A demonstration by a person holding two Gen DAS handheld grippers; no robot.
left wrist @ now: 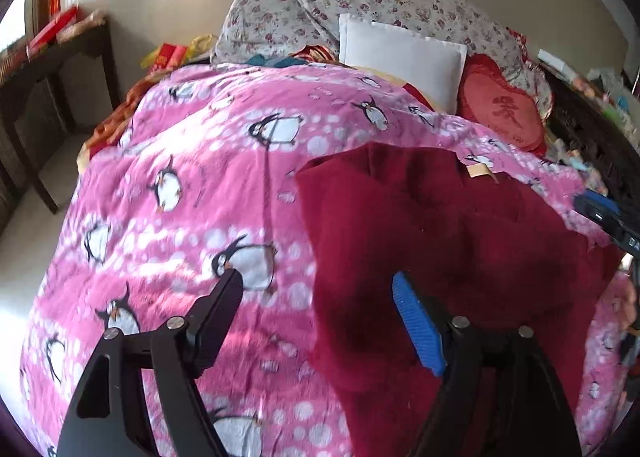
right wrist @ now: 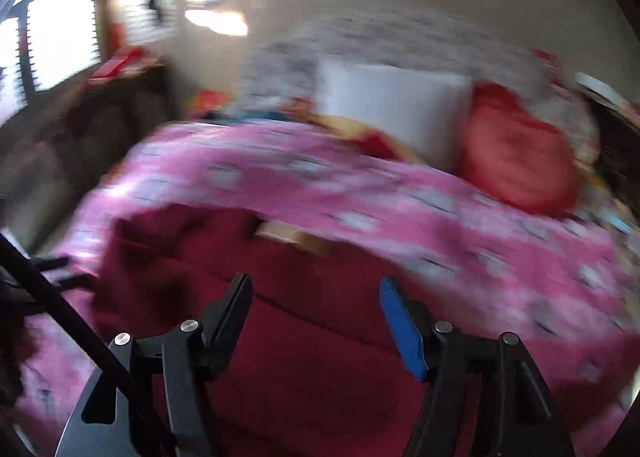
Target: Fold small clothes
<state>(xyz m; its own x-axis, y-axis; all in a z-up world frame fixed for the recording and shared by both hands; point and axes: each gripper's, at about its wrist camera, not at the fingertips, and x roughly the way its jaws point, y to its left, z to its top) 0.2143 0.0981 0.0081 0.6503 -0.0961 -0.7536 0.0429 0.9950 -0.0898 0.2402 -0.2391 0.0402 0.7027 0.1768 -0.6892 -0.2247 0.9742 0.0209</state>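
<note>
A dark red garment [left wrist: 440, 241] lies spread on a pink penguin-print blanket [left wrist: 192, 185], with a tan label [left wrist: 480, 170] at its far edge. My left gripper [left wrist: 316, 281] is open and empty, hovering over the garment's left edge. In the blurred right wrist view the red garment [right wrist: 304, 337] fills the lower middle, with the label [right wrist: 280, 235] at its far edge. My right gripper [right wrist: 316, 289] is open and empty above the garment. The right gripper's body shows at the right edge of the left wrist view [left wrist: 608, 217].
At the head of the bed are floral pillows [left wrist: 360, 5], a white pillow [left wrist: 400, 53] and a red heart cushion [left wrist: 500, 109]. A dark wooden table [left wrist: 48, 69] with red boxes stands at the left. A cluttered dark headboard shelf [left wrist: 592, 113] is at the right.
</note>
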